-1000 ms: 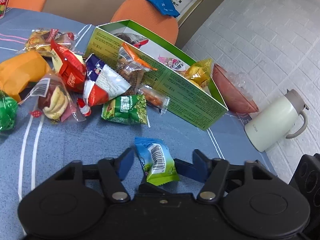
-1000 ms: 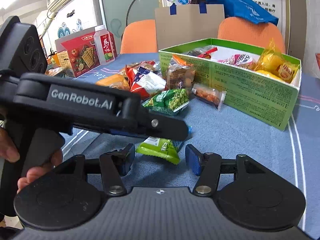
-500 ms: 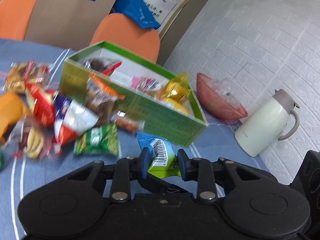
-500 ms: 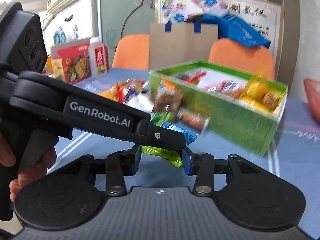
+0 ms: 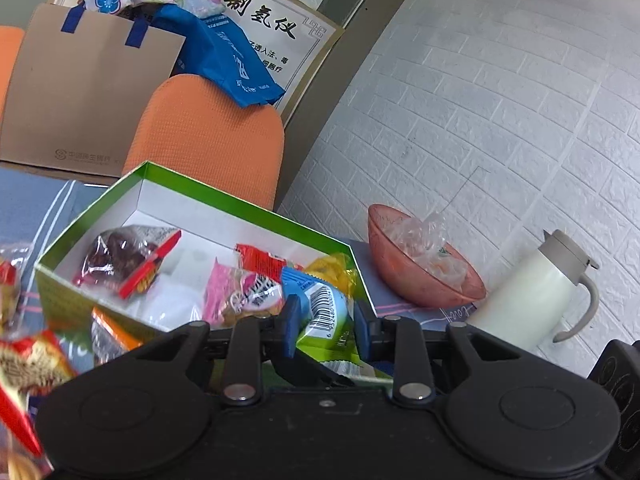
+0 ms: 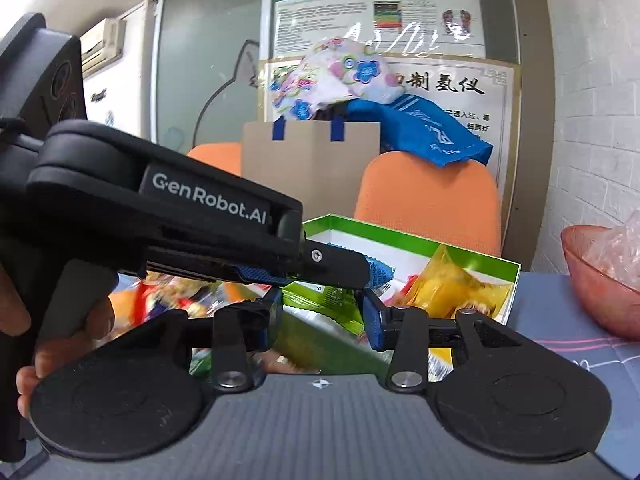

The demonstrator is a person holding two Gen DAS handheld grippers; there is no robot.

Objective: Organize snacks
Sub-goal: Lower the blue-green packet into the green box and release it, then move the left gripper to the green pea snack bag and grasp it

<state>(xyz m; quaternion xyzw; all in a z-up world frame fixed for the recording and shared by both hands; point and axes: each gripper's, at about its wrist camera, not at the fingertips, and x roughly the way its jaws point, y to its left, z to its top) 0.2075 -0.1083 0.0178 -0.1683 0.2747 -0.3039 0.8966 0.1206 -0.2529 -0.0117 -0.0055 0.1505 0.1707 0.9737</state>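
One snack packet (image 5: 324,316), blue on top and green below with a barcode, is held in the air by both grippers. My left gripper (image 5: 322,324) is shut on its middle. It hangs at the near right corner of the open green box (image 5: 240,208), which holds a dark packet (image 5: 120,256), a pink one (image 5: 236,296), a red one (image 5: 260,258) and a yellow one (image 5: 336,268). In the right wrist view my right gripper (image 6: 320,314) presses on the packet's green end (image 6: 320,300). The left gripper (image 6: 360,270) crosses above it from the left, gripping the blue end.
A pink bowl (image 5: 424,276) with crumpled plastic and a white jug (image 5: 528,304) stand right of the box by the brick wall. Loose snacks (image 5: 36,360) lie at the left on the blue cloth. Orange chairs (image 5: 208,136) and a paper bag (image 5: 88,88) stand behind.
The right gripper's jaws closed on the packet's green end. Both grippers lifted the packet off the table and carried it forward to the box's near right corner.
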